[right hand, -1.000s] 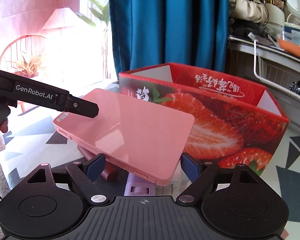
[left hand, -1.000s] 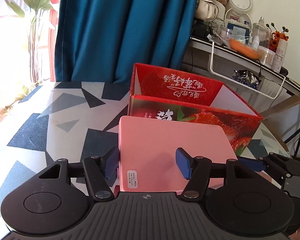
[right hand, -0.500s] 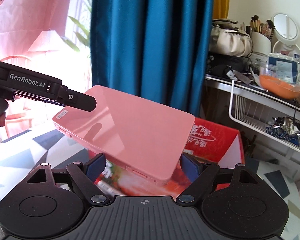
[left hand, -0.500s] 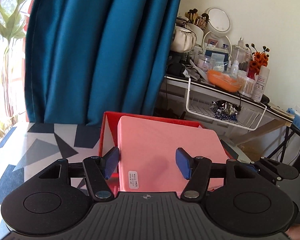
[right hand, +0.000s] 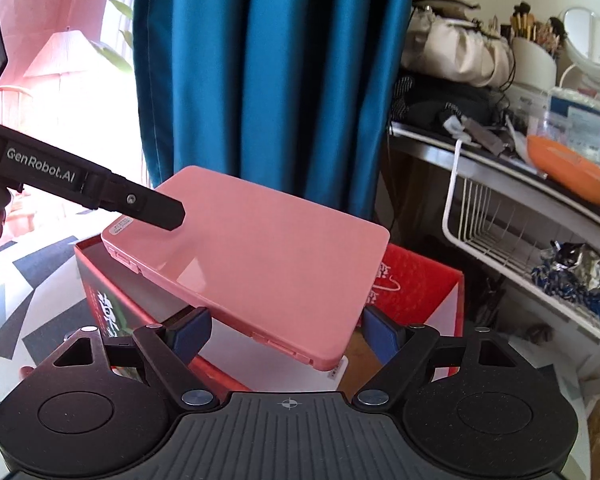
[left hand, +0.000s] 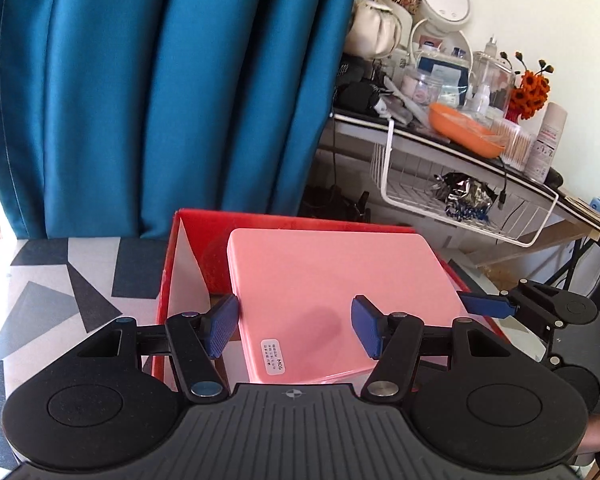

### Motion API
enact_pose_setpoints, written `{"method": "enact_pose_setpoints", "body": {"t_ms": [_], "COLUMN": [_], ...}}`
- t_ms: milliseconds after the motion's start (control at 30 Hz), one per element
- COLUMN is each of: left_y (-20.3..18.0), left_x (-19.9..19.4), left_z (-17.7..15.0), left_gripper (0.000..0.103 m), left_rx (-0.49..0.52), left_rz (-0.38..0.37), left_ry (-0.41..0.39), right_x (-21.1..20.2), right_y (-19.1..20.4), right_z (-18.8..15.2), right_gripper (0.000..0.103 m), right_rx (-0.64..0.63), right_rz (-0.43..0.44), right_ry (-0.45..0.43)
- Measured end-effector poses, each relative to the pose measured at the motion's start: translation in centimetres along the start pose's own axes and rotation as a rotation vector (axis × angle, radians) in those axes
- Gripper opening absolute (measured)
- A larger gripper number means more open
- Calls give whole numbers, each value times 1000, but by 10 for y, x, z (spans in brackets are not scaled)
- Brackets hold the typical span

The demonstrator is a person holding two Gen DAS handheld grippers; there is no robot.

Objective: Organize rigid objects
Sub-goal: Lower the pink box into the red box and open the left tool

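Carrying step, by the look of it, with the drop into the box next.

Left gripper: jaws partly closed and pinching the pink case at its labelled corner. One pad against the case's edge, the other lying over its top face. Right gripper: jaws set wider, pinching the opposite near corner, which sits between the two pads; the contact under the left pad is partly hidden. Case in the air, tilted, reaching forward from both pairs of jaws and touching nothing else that can be seen.

Just below and ahead of the jaws: the open red box on the patterned table, its mouth under the far half of the case. Beyond the jaws: a blue curtain.

To do it well:
- Level the case first, so that neither corner leads.
- Line its long edges up with the box walls before going down; probably a close fit, so a skewed case would catch on a rim.
- Lower both grippers at the same rate and hold both pinches firm until the case rests on the box floor.
- Open one pair of jaws, then the other, and draw straight back up, clear of the walls.

Likely a smooth, hard shell, so apt to slip at such small corner grips.
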State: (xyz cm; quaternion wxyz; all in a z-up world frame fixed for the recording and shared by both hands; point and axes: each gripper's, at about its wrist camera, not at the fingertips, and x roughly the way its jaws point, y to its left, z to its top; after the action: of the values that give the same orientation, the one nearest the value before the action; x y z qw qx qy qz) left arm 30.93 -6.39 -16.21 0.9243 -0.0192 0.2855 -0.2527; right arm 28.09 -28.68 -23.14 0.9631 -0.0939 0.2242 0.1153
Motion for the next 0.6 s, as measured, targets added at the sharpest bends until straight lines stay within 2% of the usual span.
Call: {"method": "enact_pose_setpoints", "body": {"t_ms": [133,467,533,600], "left_y": [1,2,-1,-10], "left_x": [14,35,36,36], "left_z": [-3,-11,-13,-13], "left_gripper": [64,65,65,65], "left_rx": [13,-7,10,62], "left_rz": [8,11,-12,6], "left_ry": [31,103,109,110], "right_x": [12,20,22,22], "right_y": [-7,-26,-28,-27], "right_z": [-5,-8,-10,-10], "right_gripper": [79,82,79,76], "right_rx": [18,188,209,223], "right_rz": [9,59,66,60], "right_ry": [22,82,91,96]}}
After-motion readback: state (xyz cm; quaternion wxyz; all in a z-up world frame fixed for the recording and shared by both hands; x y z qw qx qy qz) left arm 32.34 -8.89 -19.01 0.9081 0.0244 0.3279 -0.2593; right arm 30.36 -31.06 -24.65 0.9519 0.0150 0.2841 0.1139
